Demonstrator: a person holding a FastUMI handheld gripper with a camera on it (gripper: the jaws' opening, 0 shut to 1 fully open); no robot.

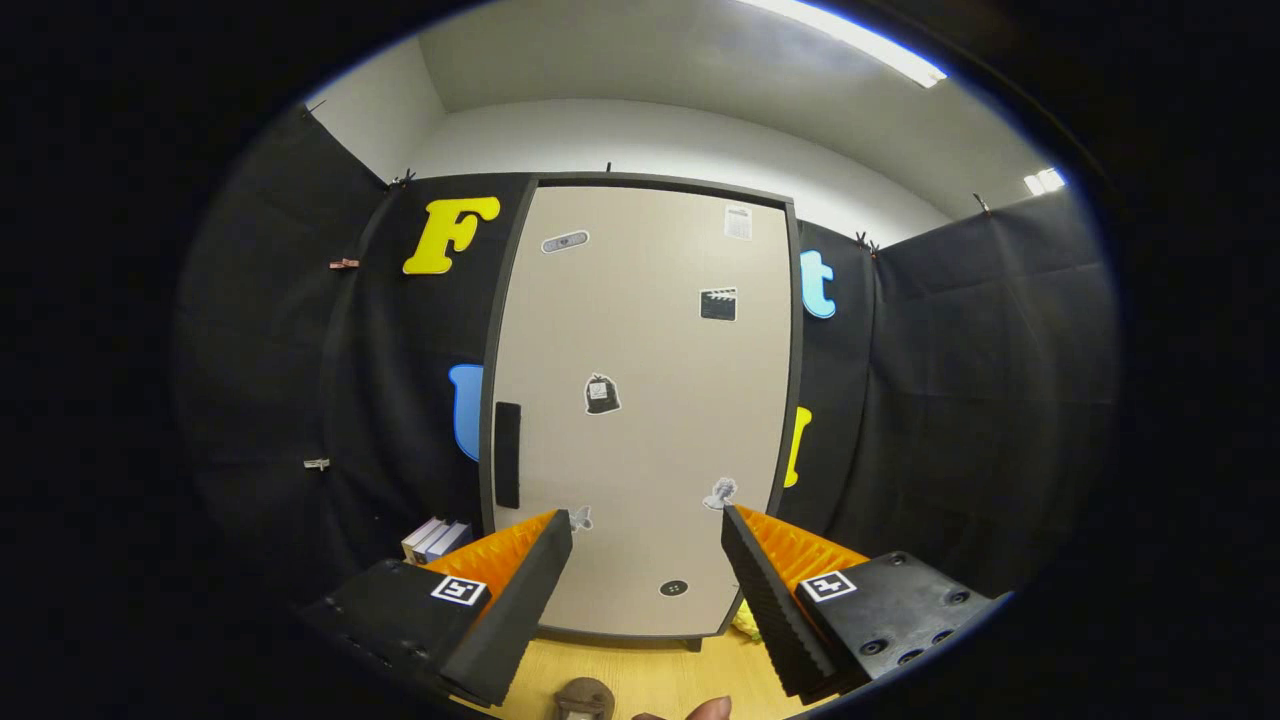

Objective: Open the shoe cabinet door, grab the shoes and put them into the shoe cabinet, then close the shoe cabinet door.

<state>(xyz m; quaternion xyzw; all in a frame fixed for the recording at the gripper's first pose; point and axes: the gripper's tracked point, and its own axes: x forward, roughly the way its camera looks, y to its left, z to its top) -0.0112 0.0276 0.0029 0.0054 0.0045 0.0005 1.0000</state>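
Shoe cabinet door [640,410] is closed, standing on the wooden floor [650,680] with its dark handle [507,455] on the left edge. Gripper [647,525] is released, fingers spread, empty, aimed mid-door. Risk: approach lands on flat panel, misses handle; stickers could mislead aim.

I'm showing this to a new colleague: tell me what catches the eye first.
The tall shoe cabinet door, shut and dotted with stickers, stands straight ahead beyond the fingers. Its dark handle runs down the door's left edge. The gripper is open, empty, fingers spread wide in front of the door's lower part.
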